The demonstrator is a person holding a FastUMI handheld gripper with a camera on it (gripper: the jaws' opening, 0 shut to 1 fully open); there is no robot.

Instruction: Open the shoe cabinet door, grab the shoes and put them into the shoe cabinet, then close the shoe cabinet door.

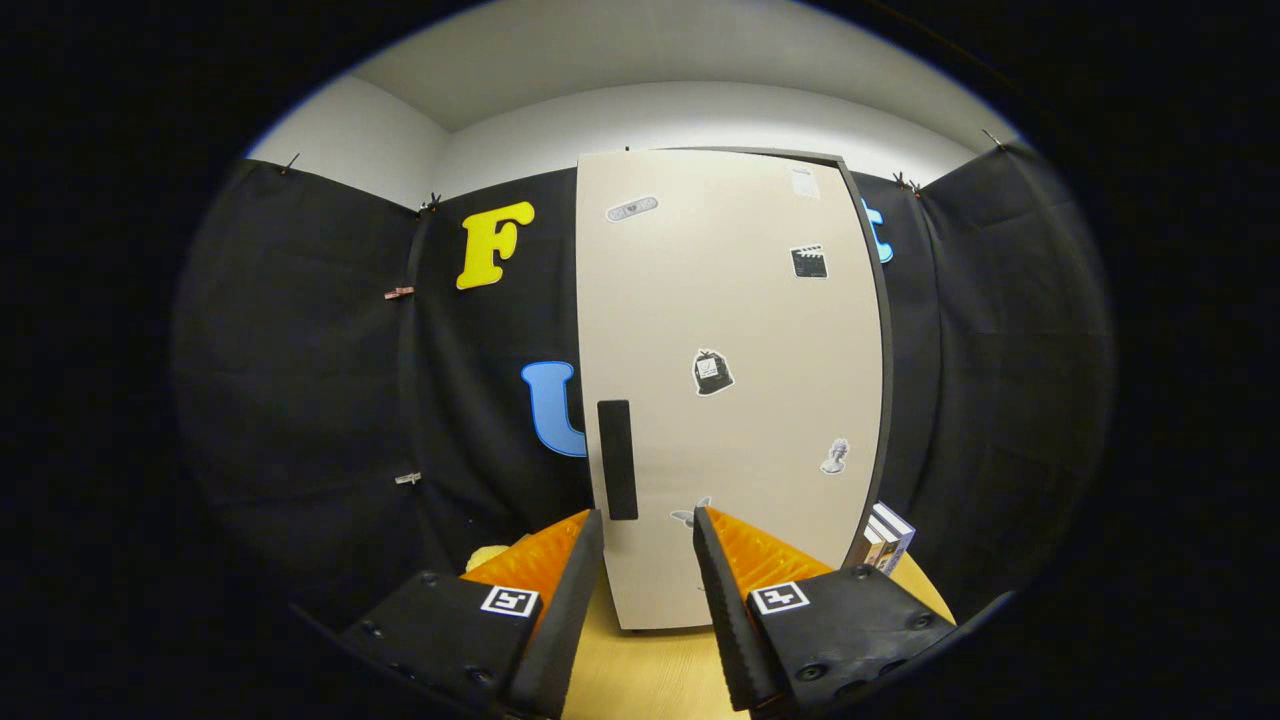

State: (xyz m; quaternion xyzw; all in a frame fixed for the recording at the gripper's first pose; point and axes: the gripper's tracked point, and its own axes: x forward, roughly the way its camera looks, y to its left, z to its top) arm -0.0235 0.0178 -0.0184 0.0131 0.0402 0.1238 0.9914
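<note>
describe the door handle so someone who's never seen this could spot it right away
Find the tall beige cabinet door standing on the wooden table beyond the open gripper. Near its left edge, low down, is the handle: a dark upright rectangle, plain and much larger than the small stickers scattered around it.

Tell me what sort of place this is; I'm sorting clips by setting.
Likely a staged recording booth: black cloth hangs as walls, and a beige cabinet door with stickers stands shut on a wooden table. The tool is open.

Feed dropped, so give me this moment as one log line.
door: shut | handle: just ahead of the tongs, untouched | tongs: open, holding nothing | table: under cabinet
</note>
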